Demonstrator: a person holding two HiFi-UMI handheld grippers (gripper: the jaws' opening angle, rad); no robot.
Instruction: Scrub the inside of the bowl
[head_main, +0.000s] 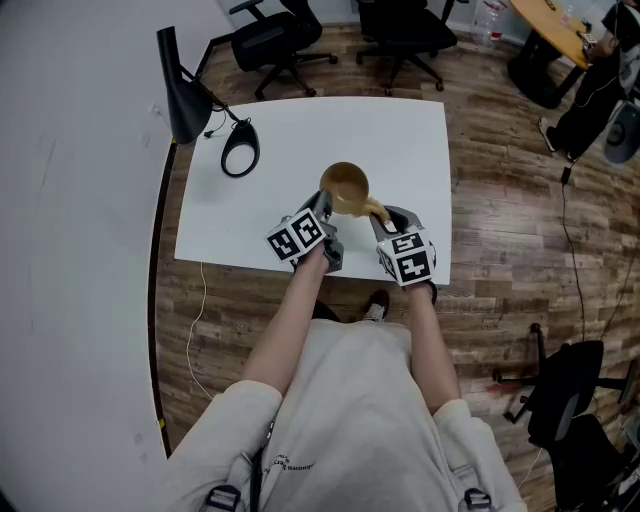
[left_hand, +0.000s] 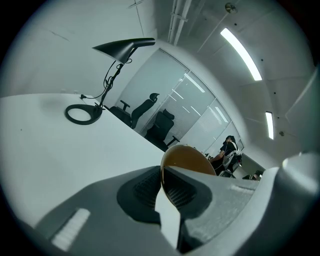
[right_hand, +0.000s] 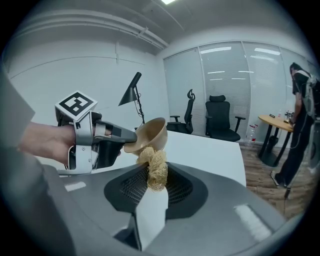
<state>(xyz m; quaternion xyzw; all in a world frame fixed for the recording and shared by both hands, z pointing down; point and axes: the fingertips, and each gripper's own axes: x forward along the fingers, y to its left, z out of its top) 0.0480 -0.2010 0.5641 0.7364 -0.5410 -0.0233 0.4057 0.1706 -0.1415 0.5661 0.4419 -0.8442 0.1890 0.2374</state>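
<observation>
While the left gripper (head_main: 325, 207) is clamped on the rim of the tan bowl (head_main: 345, 187), holding it tilted above the white worktop (head_main: 250, 225) near the front edge, toward the right corner, the right gripper (head_main: 386, 217) is closed on a straw-coloured scrubber (head_main: 377, 210). Scrubber touches the bowl's near side. Black lamp (head_main: 182, 88) at the left edge by the back corner, black ring (head_main: 240, 155) just beside it.
</observation>
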